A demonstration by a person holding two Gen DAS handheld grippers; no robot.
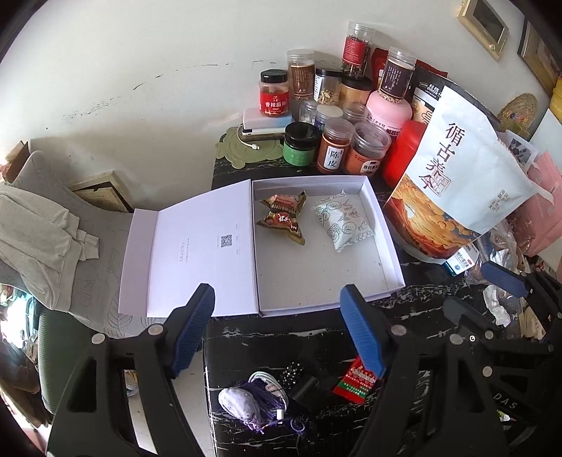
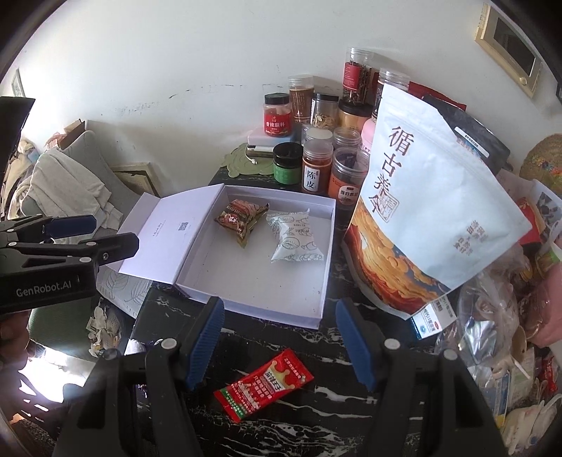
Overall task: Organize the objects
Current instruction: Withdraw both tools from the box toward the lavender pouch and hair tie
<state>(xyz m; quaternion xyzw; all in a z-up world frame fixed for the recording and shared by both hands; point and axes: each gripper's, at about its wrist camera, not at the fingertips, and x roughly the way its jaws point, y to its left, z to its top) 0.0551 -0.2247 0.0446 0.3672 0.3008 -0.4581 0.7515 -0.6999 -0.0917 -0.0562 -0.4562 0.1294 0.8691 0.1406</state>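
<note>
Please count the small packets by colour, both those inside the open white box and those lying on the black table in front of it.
Brown-red packet, in the box: 1
White printed packet, in the box: 1
Red packet, on the table: 1
Total: 3

Room backdrop: white plaster wall (image 1: 147,70), scuffed and marked (dark streaks mid-height). Black marble-veined worktop (image 2: 316,337). Grey cushioned chair (image 1: 87,267) at left, draped with pale cloth (image 1: 38,239). Framed pictures (image 1: 486,21) hang upper right. Daylight enters from lower left.
</note>
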